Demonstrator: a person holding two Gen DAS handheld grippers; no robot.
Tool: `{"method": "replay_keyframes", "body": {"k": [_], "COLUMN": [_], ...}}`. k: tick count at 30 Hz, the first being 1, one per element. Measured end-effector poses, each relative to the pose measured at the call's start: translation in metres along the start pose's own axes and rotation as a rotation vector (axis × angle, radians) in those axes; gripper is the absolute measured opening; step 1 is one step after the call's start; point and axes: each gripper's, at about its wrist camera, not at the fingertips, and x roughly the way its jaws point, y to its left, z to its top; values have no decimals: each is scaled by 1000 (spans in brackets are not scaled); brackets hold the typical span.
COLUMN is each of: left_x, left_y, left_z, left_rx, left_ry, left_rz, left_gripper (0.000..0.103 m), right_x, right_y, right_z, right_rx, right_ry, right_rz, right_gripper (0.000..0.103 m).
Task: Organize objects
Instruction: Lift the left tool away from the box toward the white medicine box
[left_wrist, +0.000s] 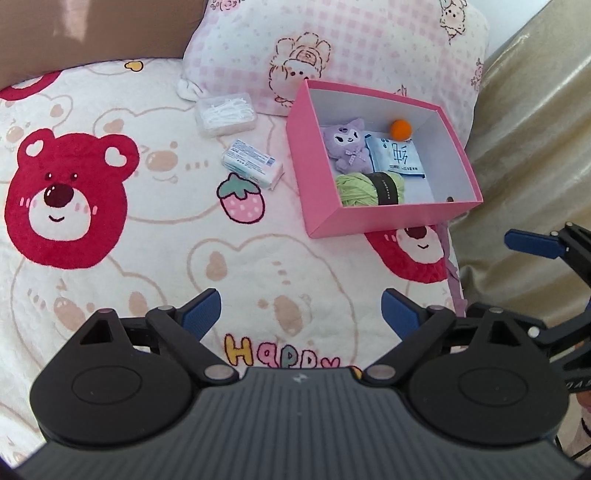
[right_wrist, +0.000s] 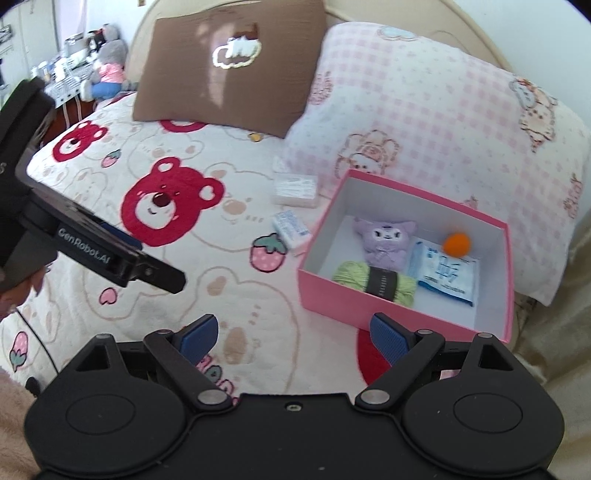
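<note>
We find the pink box (left_wrist: 384, 218) on the blanket (left_wrist: 155, 258), against the checked pillow (left_wrist: 369, 44) near the bed's right edge. Inside: purple plush (left_wrist: 347, 144), orange ball (left_wrist: 401, 129), blue packet (left_wrist: 397, 155), green yarn (left_wrist: 364, 188). Four items stowed, we judge. Still out, just left of the box: the tissue pack (left_wrist: 253, 162) and, nearer the pillow, the clear floss-pick case (left_wrist: 226, 113). Left gripper (left_wrist: 301, 314) stands wide open, empty. Right gripper (right_wrist: 293, 334) also wide open, empty. Both hover short of the loose items.
</note>
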Motion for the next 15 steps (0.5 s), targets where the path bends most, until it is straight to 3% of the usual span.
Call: {"method": "replay_keyframes", "body": {"k": [3, 9, 15], "left_x": [0, -7, -7], "left_y": [6, 20, 38], "left_z": [0, 2, 8], "left_rx": [6, 35, -14], "left_ry": [-5, -69, -76], "left_rz": [8, 54, 30], "left_gripper": [101, 102, 102], "right_x": [7, 15, 27], "right_y": [9, 21, 33], "right_z": [1, 6, 12], "right_rx": [-15, -37, -53], "right_ry": [-4, -46, -89], "right_rz": [15, 73, 108], "right_gripper": [92, 92, 92]}}
